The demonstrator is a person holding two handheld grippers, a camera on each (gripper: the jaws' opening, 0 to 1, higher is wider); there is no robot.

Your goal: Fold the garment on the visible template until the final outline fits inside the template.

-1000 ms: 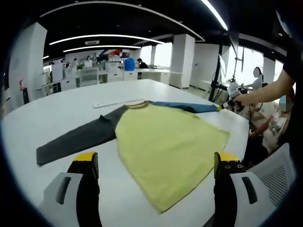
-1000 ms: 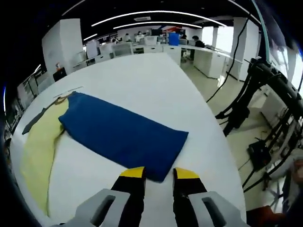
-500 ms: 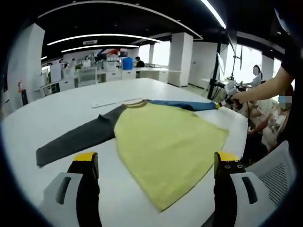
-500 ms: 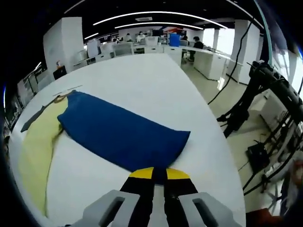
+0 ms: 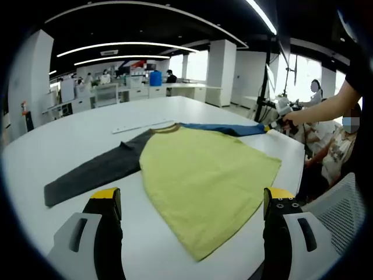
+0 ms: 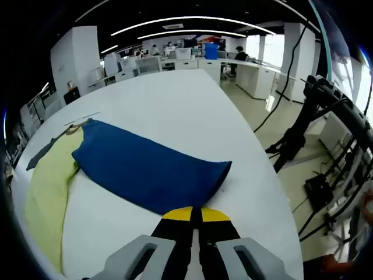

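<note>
Left gripper view: a long-sleeved cloth garment with a yellow-green body (image 5: 207, 175), a dark grey sleeve (image 5: 96, 170) and a blue sleeve (image 5: 224, 129) lies flat on the large white table (image 5: 64, 140). The grey sleeve extends toward the left of the view, the blue sleeve toward the right, and the tan collar (image 5: 163, 128) points away from the camera. The left tongs (image 5: 189, 198) hang above the near table edge with their two yellow-tipped black jaws wide apart, holding nothing; the garment's hem lies between and beyond them. At the far end of the blue sleeve, near the right table edge, a person's hand (image 5: 289, 118) holds the right tongs (image 5: 269, 128), whose tips meet the sleeve's cuff. A thin white strip (image 5: 143, 125) lies on the table just beyond the collar.

Right gripper view: the blue sleeve (image 6: 145, 170) runs diagonally across the white table (image 6: 169, 99) from the yellow-green body (image 6: 44, 198) at left toward the camera. The right tongs (image 6: 195, 214) have their yellow-tipped jaws pressed together on the near corner of the sleeve's cuff, pinching the fabric. A sliver of the dark grey sleeve (image 6: 41, 156) shows past the body. Black stands with cables (image 6: 317, 116) occupy the floor beyond the right table edge.
</note>
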